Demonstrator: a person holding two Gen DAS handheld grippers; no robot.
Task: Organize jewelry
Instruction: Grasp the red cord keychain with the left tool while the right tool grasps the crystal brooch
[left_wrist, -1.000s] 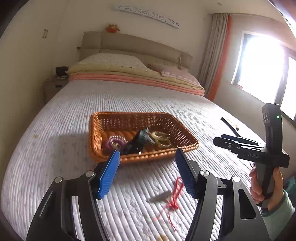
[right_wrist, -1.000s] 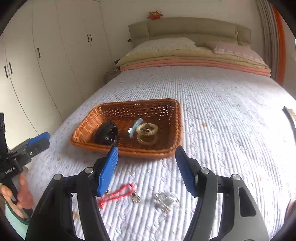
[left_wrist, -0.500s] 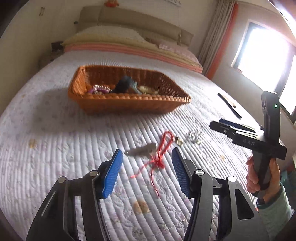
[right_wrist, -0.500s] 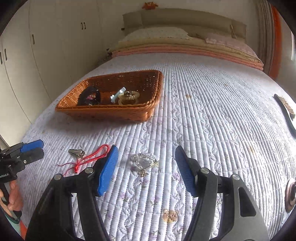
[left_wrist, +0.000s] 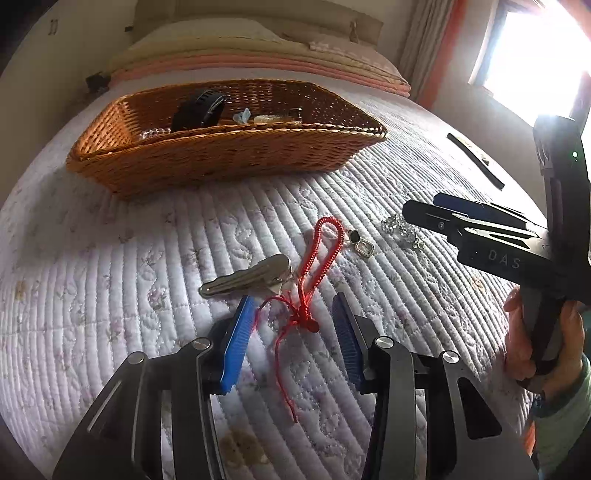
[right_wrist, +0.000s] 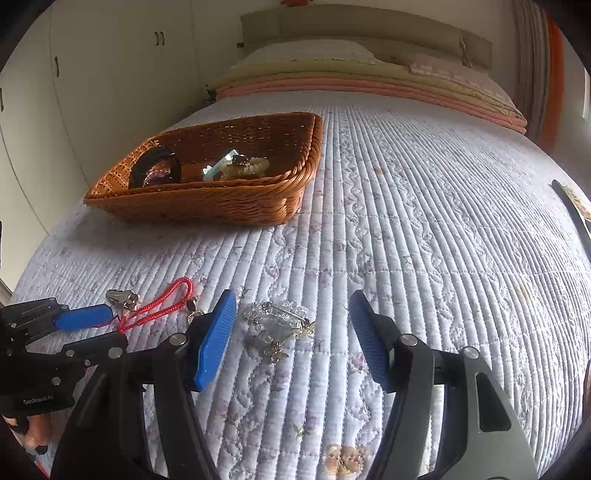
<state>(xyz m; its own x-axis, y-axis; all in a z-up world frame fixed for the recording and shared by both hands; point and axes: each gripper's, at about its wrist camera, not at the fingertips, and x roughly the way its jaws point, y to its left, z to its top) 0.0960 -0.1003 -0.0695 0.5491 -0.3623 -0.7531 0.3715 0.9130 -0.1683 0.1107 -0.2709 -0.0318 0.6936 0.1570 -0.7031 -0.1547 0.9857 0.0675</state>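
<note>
A red knotted cord (left_wrist: 314, 288) lies on the quilt beside a silver hair clip (left_wrist: 247, 277). My left gripper (left_wrist: 292, 308) is low over the cord's knot with a blue pad on either side; its jaws are closing and do not touch the cord. A small dark-stone earring (left_wrist: 360, 242) lies just right of the loop. My right gripper (right_wrist: 291, 306) stands open around a crystal bracelet with gold charms (right_wrist: 280, 323), without touching it. The wicker basket (right_wrist: 207, 206) behind holds a black bangle, beaded bracelets and a pale blue clip.
A long black strap (left_wrist: 476, 162) lies at the bed's right edge. Folded blankets (right_wrist: 369, 86) and pillows are stacked at the headboard. White wardrobe doors (right_wrist: 92, 74) stand to the left. A hand (left_wrist: 539, 347) holds the right gripper's handle.
Both grippers have come down toward the quilt. The left one's jaws have narrowed around the red cord's knot. The right one now frames the crystal bracelet at the same opening.
</note>
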